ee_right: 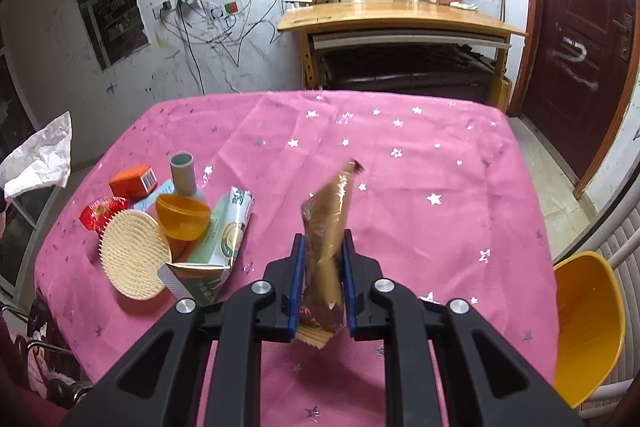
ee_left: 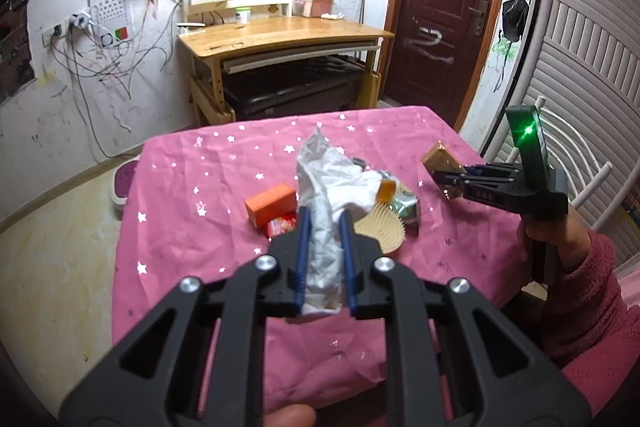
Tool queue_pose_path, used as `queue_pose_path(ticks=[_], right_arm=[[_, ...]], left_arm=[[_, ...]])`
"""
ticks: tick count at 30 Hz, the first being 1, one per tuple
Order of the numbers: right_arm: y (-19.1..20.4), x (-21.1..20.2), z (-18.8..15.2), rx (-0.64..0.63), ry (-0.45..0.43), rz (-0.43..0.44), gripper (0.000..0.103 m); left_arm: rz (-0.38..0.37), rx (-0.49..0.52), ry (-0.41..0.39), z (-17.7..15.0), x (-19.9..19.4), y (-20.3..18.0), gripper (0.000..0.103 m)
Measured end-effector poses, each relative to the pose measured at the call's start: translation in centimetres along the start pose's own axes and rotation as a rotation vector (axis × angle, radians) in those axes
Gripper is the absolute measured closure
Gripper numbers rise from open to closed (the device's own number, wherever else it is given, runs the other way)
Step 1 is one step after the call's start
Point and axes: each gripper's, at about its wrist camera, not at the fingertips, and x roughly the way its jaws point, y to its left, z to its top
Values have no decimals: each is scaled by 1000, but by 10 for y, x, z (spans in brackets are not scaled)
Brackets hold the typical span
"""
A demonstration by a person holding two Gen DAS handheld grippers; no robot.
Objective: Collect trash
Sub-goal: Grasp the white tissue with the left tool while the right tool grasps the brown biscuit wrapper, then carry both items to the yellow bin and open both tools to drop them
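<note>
Both grippers holding trash above the pink worktop (ee_right: 420, 167).
Left gripper (ee_left: 325, 213) fingers pinch crumpled white paper (ee_left: 332, 183); right gripper (ee_right: 323, 241) fingers pinch a brown snack wrapper (ee_right: 328, 223).

A desk (ee_right: 420, 187) draped in star-print pink cloth carries a cluster of items left of the right tongs (ee_right: 322, 255): orange box (ee_right: 132, 181), red wrapper (ee_right: 102, 211), round comb (ee_right: 134, 259), yellow bowl (ee_right: 182, 217), grey bottle (ee_right: 184, 175) and green packet (ee_right: 228, 231).

Showing a pink tablecloth (ee_right: 420, 167) sprinkled with silver stars, white crumpled paper (ee_left: 328, 187), a golden-brown wrapper (ee_right: 326, 227), an orange box (ee_right: 134, 181), a red packet (ee_right: 100, 211), a green-and-white carton (ee_right: 228, 231), blue-padded black grippers
</note>
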Motion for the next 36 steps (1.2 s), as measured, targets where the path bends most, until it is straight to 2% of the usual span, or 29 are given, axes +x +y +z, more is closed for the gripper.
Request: queue_pose_path(ticks=[7, 16, 24, 36], right_arm=[[-13, -14, 0, 28, -41, -9, 92], [-55, -34, -11, 94, -82, -55, 92], [-110, -62, -27, 184, -130, -120, 91], [-200, -94, -65, 350, -176, -217, 91]], left_arm=[[-2, 32, 6, 9, 10, -20, 89], [-22, 91, 32, 29, 36, -58, 89], [-67, 145, 49, 45, 59, -99, 89], [-184, 246, 143, 56, 114, -189, 89]])
